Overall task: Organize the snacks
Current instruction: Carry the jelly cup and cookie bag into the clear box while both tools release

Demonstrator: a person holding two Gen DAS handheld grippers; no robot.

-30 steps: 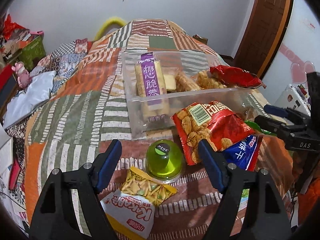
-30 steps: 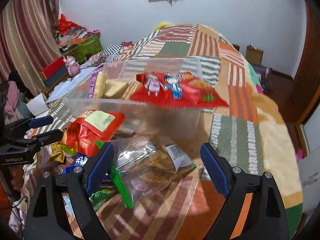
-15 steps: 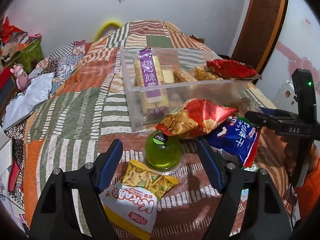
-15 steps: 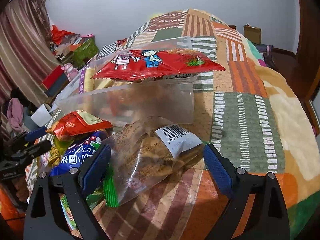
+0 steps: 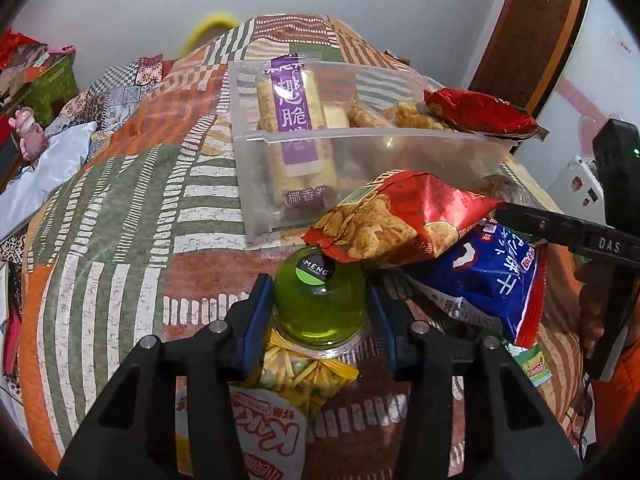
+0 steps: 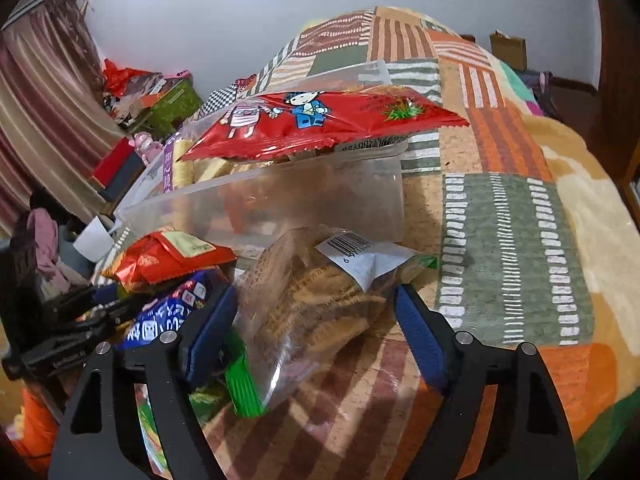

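Observation:
My left gripper (image 5: 320,316) has closed on a green jelly cup (image 5: 320,300) that sits on a yellow snack packet (image 5: 280,412) on the bed. My right gripper (image 6: 316,320) is open, its fingers on either side of a clear bag of brown biscuits (image 6: 316,304) without pressing it. A clear plastic bin (image 5: 360,160) behind holds a purple-labelled pack (image 5: 292,120) and a red bag (image 6: 320,124) lying across its rim. A red chip bag (image 5: 400,220) and a blue packet (image 5: 488,280) lie between the grippers.
The patchwork quilt (image 6: 516,240) stretches beyond and right of the bin. Boxes and a pink toy (image 5: 28,136) sit left of the bed. A brown door (image 5: 532,36) stands far right. A white cup (image 6: 94,240) stands below the bed's left edge.
My left gripper moved forward and closed around the green jelly cup. My right gripper moved forward so that the biscuit bag now lies between its fingers.

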